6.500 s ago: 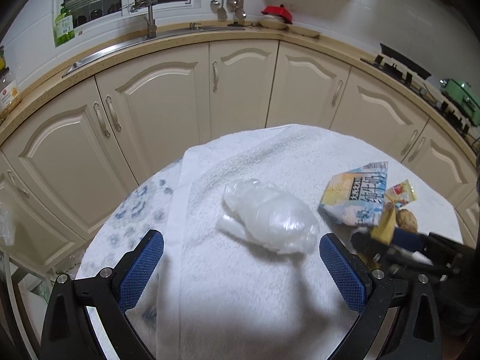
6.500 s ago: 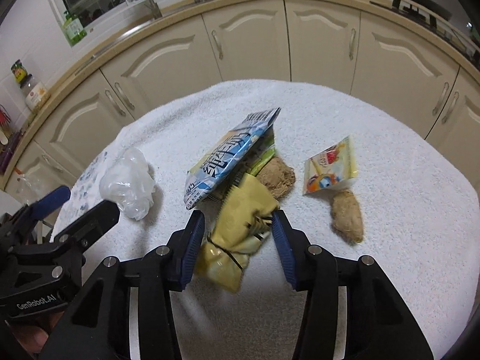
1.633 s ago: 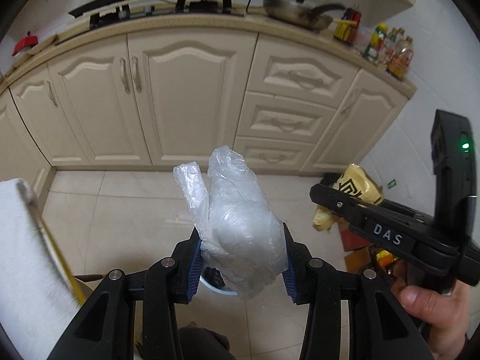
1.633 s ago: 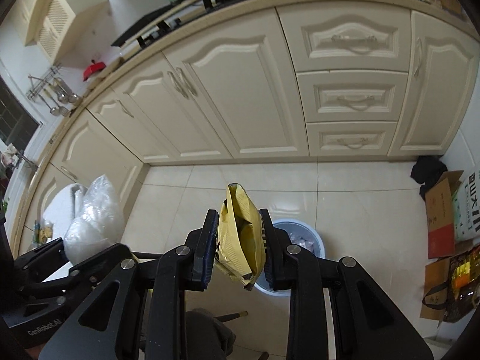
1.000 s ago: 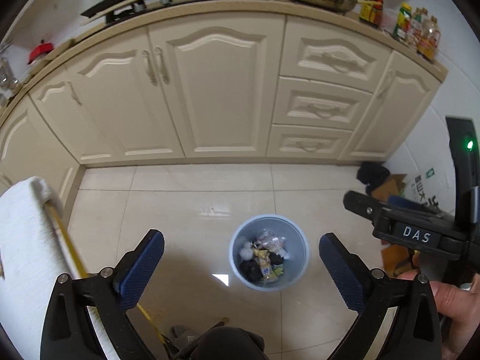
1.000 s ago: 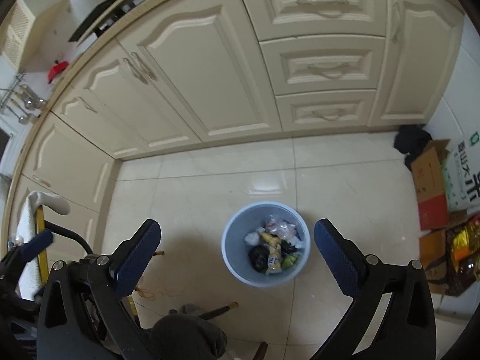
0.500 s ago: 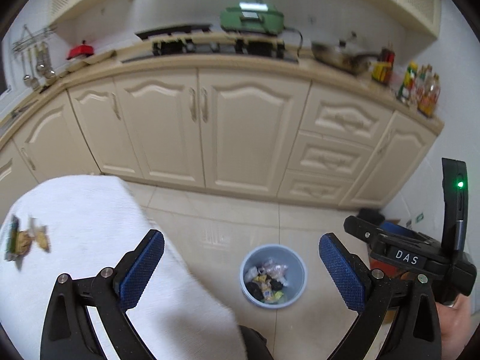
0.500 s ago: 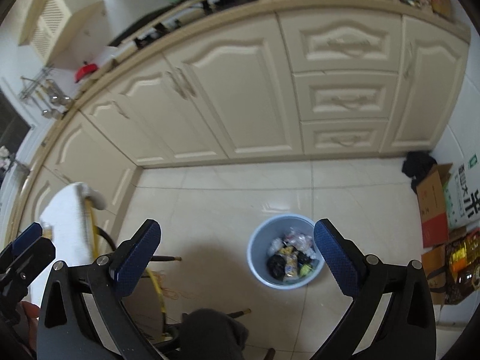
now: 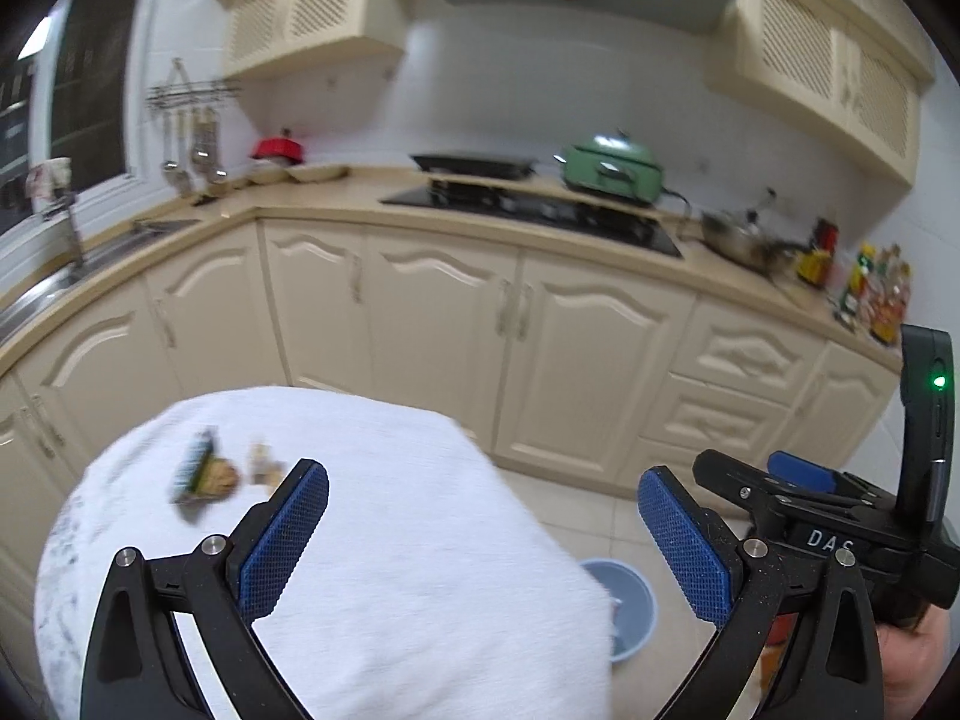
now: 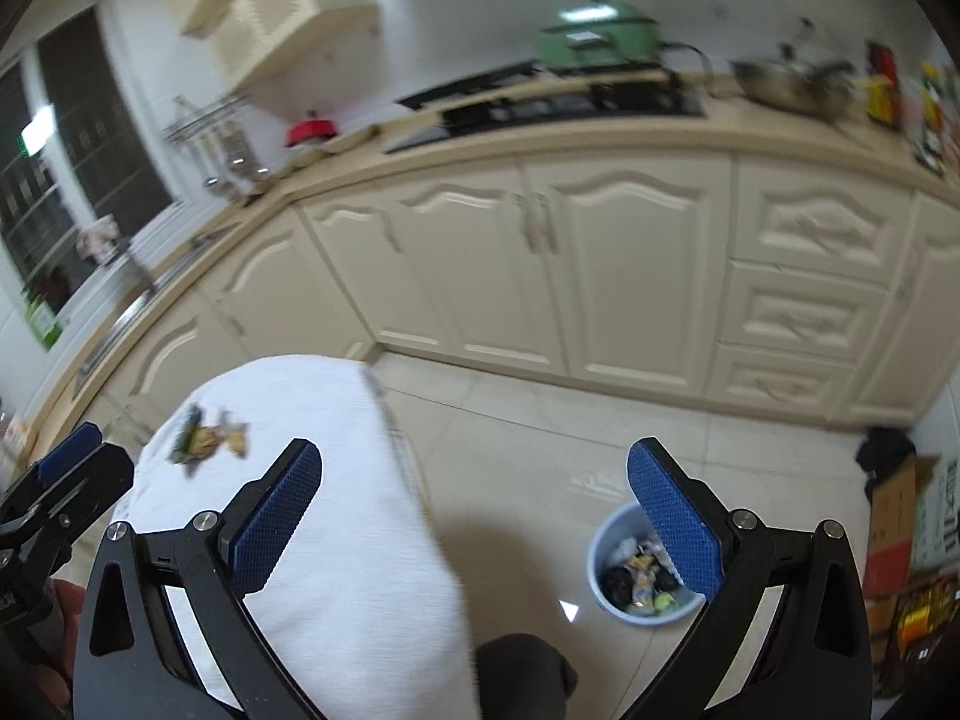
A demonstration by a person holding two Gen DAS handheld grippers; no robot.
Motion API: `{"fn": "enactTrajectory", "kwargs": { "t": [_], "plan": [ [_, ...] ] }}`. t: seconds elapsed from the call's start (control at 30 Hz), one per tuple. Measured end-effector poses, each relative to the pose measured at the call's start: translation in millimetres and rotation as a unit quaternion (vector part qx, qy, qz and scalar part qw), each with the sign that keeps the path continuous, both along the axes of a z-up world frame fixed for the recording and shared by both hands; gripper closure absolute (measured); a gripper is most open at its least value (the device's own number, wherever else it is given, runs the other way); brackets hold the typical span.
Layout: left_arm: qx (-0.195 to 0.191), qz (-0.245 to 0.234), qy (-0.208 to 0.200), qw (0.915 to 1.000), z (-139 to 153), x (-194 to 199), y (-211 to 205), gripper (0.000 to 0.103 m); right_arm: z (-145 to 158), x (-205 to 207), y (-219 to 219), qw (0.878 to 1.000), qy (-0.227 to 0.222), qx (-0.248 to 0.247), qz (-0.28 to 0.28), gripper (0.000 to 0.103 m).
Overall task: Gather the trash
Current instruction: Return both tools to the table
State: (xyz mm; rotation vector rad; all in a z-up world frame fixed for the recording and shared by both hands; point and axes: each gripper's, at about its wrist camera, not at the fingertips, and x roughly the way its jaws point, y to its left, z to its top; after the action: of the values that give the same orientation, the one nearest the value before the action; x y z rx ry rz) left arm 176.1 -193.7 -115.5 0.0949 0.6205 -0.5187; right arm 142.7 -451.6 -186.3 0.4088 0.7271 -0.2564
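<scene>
Both grippers are open and empty. My left gripper (image 9: 483,531) hangs over the near edge of the white-towel table (image 9: 390,570). Leftover trash (image 9: 207,477), a blurred wrapper and small scraps, lies on the towel's far left; it also shows in the right wrist view (image 10: 207,435). My right gripper (image 10: 474,516) is beside the table above the floor. The pale blue bin (image 10: 639,567) with trash inside stands on the floor by the right finger; its rim peeks past the table in the left wrist view (image 9: 624,600).
Cream kitchen cabinets (image 9: 540,348) curve behind the table, with a hob and green pot on the counter. Cardboard boxes (image 10: 906,522) stand at the right wall. Tiled floor (image 10: 540,438) lies between table and cabinets. The right gripper's body (image 9: 840,534) is at the left wrist view's right.
Both grippers dropped their trash, the plastic bag and yellow wrapper, into the bin and opened. Both views have since swung up and left, back toward the table.
</scene>
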Motion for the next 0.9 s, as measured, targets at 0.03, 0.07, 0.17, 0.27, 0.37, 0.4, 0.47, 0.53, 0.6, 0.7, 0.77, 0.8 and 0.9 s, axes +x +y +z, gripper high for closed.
{"fn": "enactTrajectory", "kwargs": {
  "t": [0.03,0.07,0.17,0.27,0.37,0.4,0.47,0.53,0.6,0.7,0.77,0.8,0.9],
  "plan": [
    [-0.003,0.008,-0.004,1.0000,3.0,-7.4,10.7,0.001,3.7,3.7,9.1,1.000,-0.003,-0.005,0.008,0.000],
    [-0.005,0.017,-0.007,0.9998,5.6,-16.1,22.5,0.001,8.1,7.6,19.5,1.000,-0.007,-0.009,0.019,0.000],
    [-0.013,0.042,-0.014,0.9989,12.9,-40.0,55.9,0.001,17.2,17.3,46.3,0.999,-0.016,-0.018,0.046,0.000],
    [-0.017,0.064,-0.020,0.9976,15.3,-59.5,79.1,0.001,23.4,24.4,73.8,0.997,-0.023,-0.028,0.074,0.000],
    [-0.022,0.083,-0.021,0.9961,17.2,-75.9,99.8,0.001,27.6,30.2,99.2,0.994,-0.027,-0.040,0.095,0.000],
    [-0.024,0.092,-0.020,0.9953,17.6,-81.9,108.8,0.001,28.5,31.9,107.0,0.993,-0.028,-0.044,0.102,0.000],
    [-0.027,0.105,-0.020,0.9939,18.5,-91.6,125.7,0.001,30.7,35.2,122.7,0.992,-0.029,-0.049,0.117,0.000],
    [-0.026,0.119,-0.019,0.9924,19.9,-98.5,138.6,0.001,32.6,37.7,137.0,0.990,-0.032,-0.053,0.129,0.000],
    [-0.028,0.127,-0.020,0.9913,22.3,-102.0,150.6,0.001,34.1,40.7,151.2,0.988,-0.035,-0.057,0.140,0.000],
    [-0.032,0.147,-0.020,0.9884,26.2,-107.3,166.1,0.001,36.7,43.2,170.6,0.984,-0.043,-0.059,0.159,0.000],
    [-0.037,0.153,-0.021,0.9873,27.7,-106.6,171.6,0.001,37.8,46.3,184.6,0.982,-0.045,-0.064,0.171,0.000],
    [-0.036,0.159,-0.021,0.9865,28.1,-105.1,175.2,0.001,37.9,48.3,189.7,0.981,-0.046,-0.065,0.176,0.000],
    [-0.033,0.170,-0.017,0.9848,25.8,-101.5,179.1,0.001,36.2,56.1,204.3,0.978,-0.045,-0.072,0.192,0.000]
  ]
}}
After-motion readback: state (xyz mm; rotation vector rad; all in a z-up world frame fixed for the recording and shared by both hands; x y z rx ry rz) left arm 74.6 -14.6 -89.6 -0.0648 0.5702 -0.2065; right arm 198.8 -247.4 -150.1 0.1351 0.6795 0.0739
